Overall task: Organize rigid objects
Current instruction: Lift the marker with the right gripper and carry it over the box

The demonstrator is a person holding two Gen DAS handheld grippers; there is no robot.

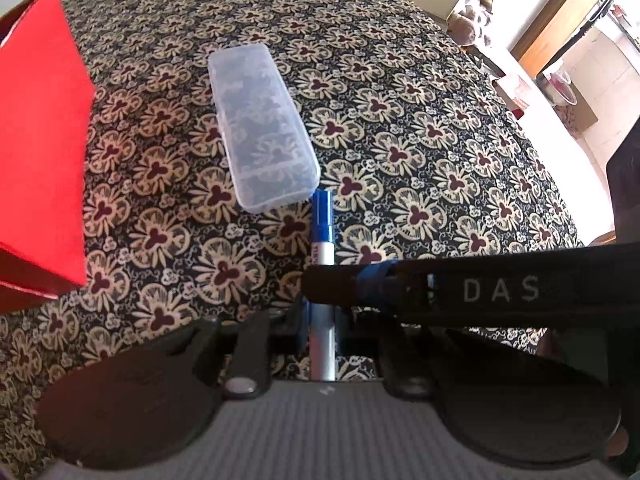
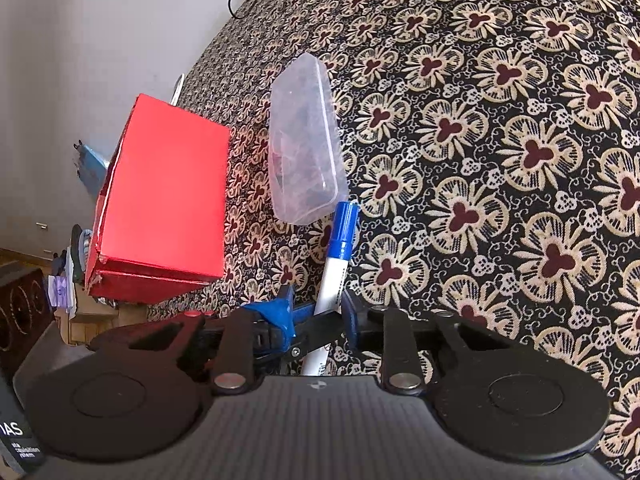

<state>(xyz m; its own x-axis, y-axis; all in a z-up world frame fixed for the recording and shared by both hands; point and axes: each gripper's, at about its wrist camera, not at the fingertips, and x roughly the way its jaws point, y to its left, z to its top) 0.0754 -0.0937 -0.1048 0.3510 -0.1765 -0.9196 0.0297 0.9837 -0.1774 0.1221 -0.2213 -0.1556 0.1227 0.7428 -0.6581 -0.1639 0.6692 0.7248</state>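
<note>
The left gripper [image 1: 320, 312] is clamping the white barrel of a blue-capped marker [image 1: 322, 224], its jaws drawn together on it. In the right wrist view the right gripper [image 2: 320, 316] is also closing around the same barrel, its blue-taped fingers [image 2: 280, 314] sitting against both sides; whether its pads are pressing firmly cannot be told. Both tools are therefore sharing one marker, crossing at roughly the same point on the barrel.

The marker's long axis is running straight forward from both grippers, cap end leading. The cap is lying just beside, possibly touching, the near end of a clear plastic case [image 1: 262, 124] resting closed on the floral tablecloth [image 1: 440, 140]. The case's long axis is continuing roughly in line with the marker. A red box [image 1: 40, 140] is standing to the left of the case.

Judgement: the handover is the step in hand.
</note>
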